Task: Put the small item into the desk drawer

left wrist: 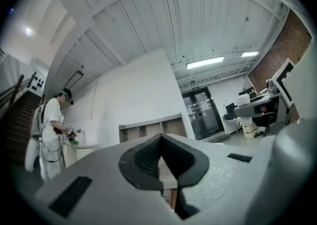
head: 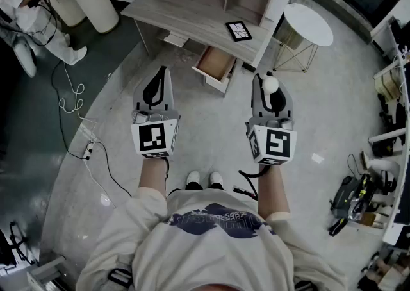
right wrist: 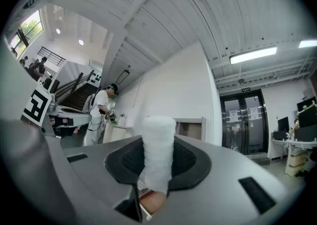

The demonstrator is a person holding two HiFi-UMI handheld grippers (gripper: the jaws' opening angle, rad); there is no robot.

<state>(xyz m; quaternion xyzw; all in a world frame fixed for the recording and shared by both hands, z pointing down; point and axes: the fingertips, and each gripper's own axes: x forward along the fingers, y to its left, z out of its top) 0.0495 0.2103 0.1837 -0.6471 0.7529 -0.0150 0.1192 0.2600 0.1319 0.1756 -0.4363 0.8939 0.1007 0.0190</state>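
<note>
Drawer point(head: 216, 64) stood pulled open below the desk point(head: 186, 14) at 12 o'clock from the person, ready to receive. Right gripper point(head: 269, 79), at 1 o'clock, was clamped on the small white item point(right wrist: 157, 144), carried about level and well short of the drawer, probably so it would not slip on the approach. Left gripper point(head: 160, 73), at 11 o'clock, had its 2 jaws together on nothing, apparently just spare.

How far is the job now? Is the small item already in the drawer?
Done: the drawer is open and the right gripper is shut on the white item. In hand: the item is held up, short of the desk. Left: bring it over the drawer and release it inside. The left gripper is shut and empty.
</note>
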